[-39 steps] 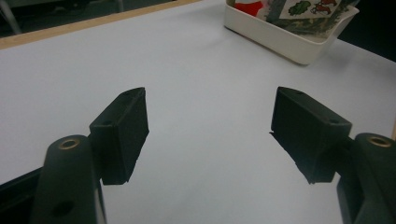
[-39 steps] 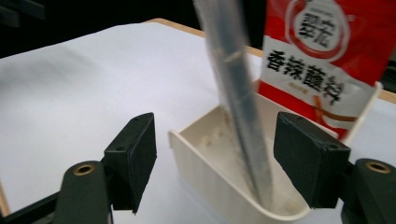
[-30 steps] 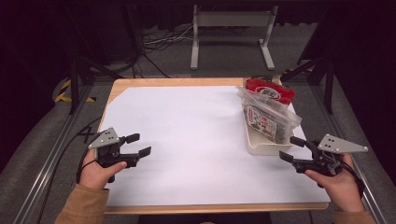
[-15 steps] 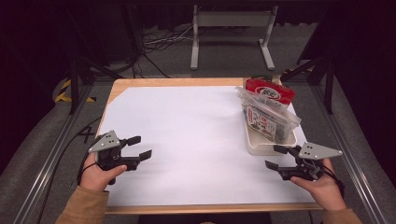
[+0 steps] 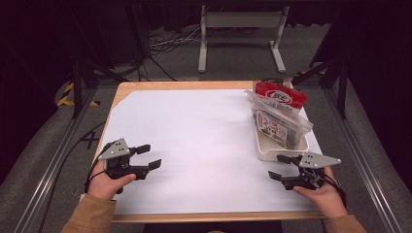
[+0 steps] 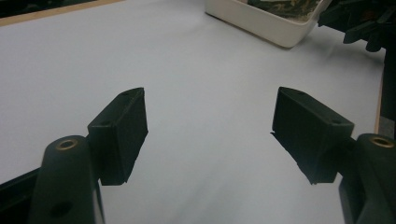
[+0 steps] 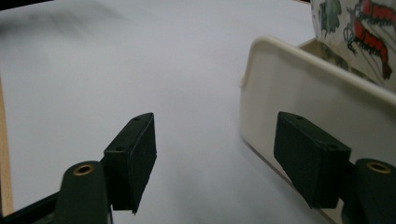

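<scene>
High view: white tray (image 5: 272, 154) holds snack packets (image 5: 278, 114); both hand-held grippers (image 5: 283, 167) released, empty.

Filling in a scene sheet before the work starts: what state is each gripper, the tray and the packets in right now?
Left gripper: open, nothing between its jaws, over the white sheet.
Right gripper: open, holding nothing, just short of the tray's near end.
Tray: upright at the table's right side, holding packets.
Packets: sealed as far as I can tell, standing in the tray, untouched.
White sheet: flat on the table.
</scene>
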Demonstrator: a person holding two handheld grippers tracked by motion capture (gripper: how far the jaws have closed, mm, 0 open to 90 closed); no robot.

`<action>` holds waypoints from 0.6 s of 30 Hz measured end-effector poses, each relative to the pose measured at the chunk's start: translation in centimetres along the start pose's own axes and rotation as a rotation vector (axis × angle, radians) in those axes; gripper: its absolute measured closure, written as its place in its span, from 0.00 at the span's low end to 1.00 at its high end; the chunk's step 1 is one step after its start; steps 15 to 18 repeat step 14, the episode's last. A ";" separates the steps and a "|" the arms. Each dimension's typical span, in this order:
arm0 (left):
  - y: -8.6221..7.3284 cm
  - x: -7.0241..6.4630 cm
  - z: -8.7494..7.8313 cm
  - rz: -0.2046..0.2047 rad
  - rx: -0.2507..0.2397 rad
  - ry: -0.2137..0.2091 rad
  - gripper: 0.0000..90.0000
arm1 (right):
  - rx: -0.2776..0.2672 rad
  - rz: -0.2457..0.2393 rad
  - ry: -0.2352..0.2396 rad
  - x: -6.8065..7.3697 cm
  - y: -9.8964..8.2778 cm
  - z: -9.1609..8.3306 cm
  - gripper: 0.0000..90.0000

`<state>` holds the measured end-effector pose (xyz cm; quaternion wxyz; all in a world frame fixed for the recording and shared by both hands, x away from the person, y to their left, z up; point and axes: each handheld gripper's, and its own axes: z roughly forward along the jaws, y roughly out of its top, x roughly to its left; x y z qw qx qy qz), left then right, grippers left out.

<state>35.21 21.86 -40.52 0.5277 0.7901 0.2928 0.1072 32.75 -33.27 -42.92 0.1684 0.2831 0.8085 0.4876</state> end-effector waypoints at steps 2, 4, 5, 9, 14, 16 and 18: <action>-0.1 0.1 0.0 -0.006 0.003 0.001 0.30 | 0.014 0.000 -0.007 -0.1 -0.2 0.2 0.32; -0.1 0.2 0.0 -0.009 0.005 0.005 0.30 | 0.023 0.000 -0.013 -0.1 -0.3 0.5 0.32; -0.1 0.2 0.0 -0.012 0.005 0.005 0.30 | 0.026 0.004 -0.015 -0.1 -0.4 0.6 0.32; -0.2 0.2 -0.1 -0.018 0.005 0.017 0.30 | 0.030 0.017 -0.020 -0.1 -0.4 0.7 0.32; -0.2 0.3 -0.2 -0.022 0.013 0.027 0.30 | 0.027 0.018 -0.018 0.0 -0.4 0.7 0.31; -0.2 0.3 -0.2 -0.022 0.013 0.027 0.30 | 0.027 0.018 -0.018 0.0 -0.4 0.7 0.31; -0.2 0.3 -0.2 -0.022 0.013 0.027 0.30 | 0.027 0.018 -0.018 0.0 -0.4 0.7 0.31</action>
